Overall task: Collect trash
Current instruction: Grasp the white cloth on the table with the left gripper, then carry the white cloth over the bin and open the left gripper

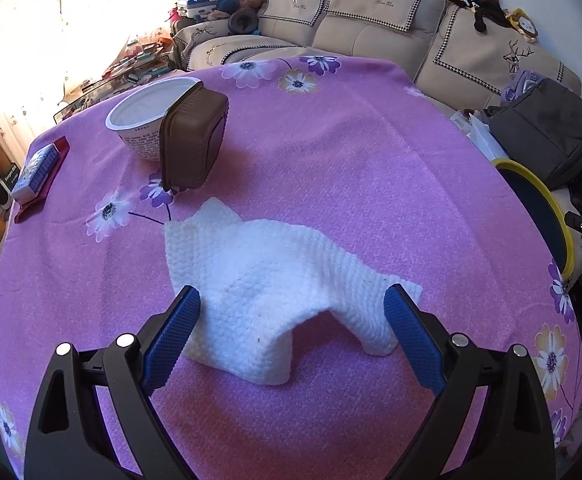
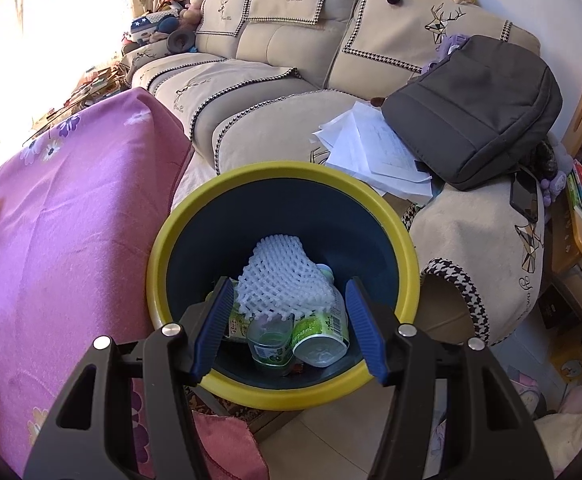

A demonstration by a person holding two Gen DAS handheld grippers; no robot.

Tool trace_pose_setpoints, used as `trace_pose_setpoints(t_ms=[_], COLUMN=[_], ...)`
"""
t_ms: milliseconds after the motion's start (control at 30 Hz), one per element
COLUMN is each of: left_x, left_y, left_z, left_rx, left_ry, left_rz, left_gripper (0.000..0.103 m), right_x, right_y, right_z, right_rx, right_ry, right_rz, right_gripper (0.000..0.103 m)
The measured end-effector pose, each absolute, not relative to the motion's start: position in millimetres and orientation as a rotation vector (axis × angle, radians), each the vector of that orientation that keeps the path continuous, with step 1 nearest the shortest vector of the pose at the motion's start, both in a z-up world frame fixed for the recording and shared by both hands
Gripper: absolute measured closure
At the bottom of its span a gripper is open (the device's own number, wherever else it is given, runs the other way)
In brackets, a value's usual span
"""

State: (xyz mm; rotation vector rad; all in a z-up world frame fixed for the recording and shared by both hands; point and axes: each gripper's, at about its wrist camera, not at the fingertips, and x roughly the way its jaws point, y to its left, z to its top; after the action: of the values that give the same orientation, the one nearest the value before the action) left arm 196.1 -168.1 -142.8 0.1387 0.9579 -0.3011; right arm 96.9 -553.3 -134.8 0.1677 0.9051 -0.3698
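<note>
The left gripper (image 1: pixel 291 300) stands wide, straddling the white crumpled tissue (image 1: pixel 279 280) on the purple tablecloth (image 1: pixel 331 152); closing too high could pinch only a fold, so it slips.

The right gripper (image 2: pixel 289 300) hangs half open and empty above the yellow-rimmed bin (image 2: pixel 275 400), bottles (image 2: pixel 319 336) inside.

Covered edge to edge by a pink tablecloth (image 1: pixel 331 152) printed with purple and white flowers. Near the front edge, in the middle, a crumpled white tissue (image 1: pixel 275 280) lying on the cloth (humped up rather than flat). Toward the far left corner, a white paper bowl (image 1: pixel 143 120) with a brown box (image 1: pixel 193 140) touching its side. At the left edge, a small blue-and-white pack (image 1: pixel 37 174) resting on a dark red cloth (image 1: pixel 51 184).
</note>
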Motion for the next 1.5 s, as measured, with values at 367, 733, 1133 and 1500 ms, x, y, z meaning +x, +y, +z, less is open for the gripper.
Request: trace_pose_setpoints(t_ms=[367,733,1133,1500], left_x=[197.0,186.2,122.1,119.1], left_y=[-158.7,-138.2,-191.0,-334.5], left_z=[-145.1,-131.4,-46.9,-23.0], left_rx=[0.111,0.062,0.149,0.266], left_ry=[0.965,0.949,0.788,0.758], left_rz=[-0.296,-0.317,-0.543,-0.809], left_gripper=[0.030,0.086,0.090,0.090], right_x=[99.4,99.0,75.9,31.8], right_y=[-548.6,-542.8,-546.3,-579.0], right_z=[-134.7,-132.3,-124.5,-116.2], right_rx=[0.160,0.155,0.164,0.197], right_ry=[0.911,0.905,0.871,0.821], right_rz=[-0.363,-0.352,-0.374,-0.440], right_gripper=[0.047,0.047,0.047,0.046])
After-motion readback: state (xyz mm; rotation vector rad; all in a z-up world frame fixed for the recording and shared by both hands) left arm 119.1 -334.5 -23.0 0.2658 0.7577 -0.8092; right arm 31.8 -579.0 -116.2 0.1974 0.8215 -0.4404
